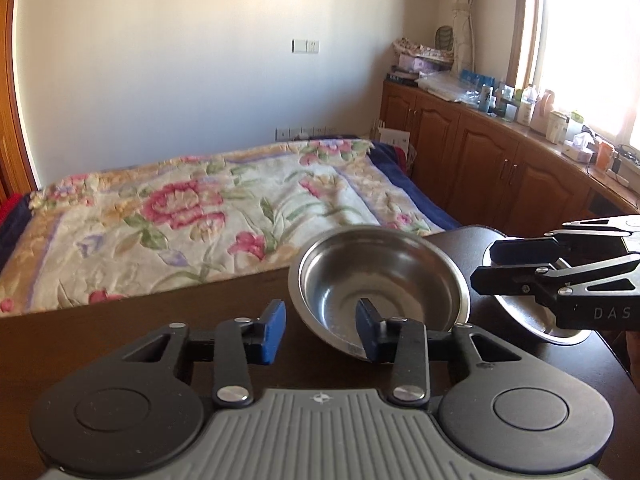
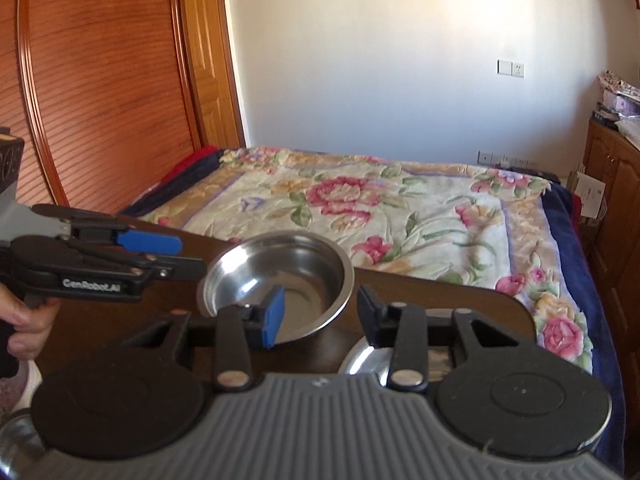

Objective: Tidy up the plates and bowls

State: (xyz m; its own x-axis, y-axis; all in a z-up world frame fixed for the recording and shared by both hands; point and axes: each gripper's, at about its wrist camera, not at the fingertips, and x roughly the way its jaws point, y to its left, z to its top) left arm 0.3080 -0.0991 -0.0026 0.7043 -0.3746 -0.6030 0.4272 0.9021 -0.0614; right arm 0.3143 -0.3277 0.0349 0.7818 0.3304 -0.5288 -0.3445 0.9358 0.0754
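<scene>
A steel bowl [image 1: 378, 280] sits on the dark wooden table [image 1: 140, 340], seen also in the right wrist view as the bowl [image 2: 276, 276]. My left gripper [image 1: 320, 330] is open; its right finger overlaps the bowl's near rim and the pads do not press on it. A second steel dish [image 1: 536, 320] lies to the right, partly hidden. My right gripper [image 1: 486, 266] hovers over that dish, open. In its own view the right gripper [image 2: 320, 316] has one finger in front of the bowl and one above the dish [image 2: 364, 360]. The left gripper [image 2: 192, 256] reaches the bowl's left rim.
A bed with a floral blanket [image 1: 200, 220] lies just beyond the table's far edge. Wooden cabinets [image 1: 480, 160] with cluttered tops line the right wall under a window. A wooden door [image 2: 100, 100] stands at the left. A person's hand [image 2: 28, 328] holds the left gripper.
</scene>
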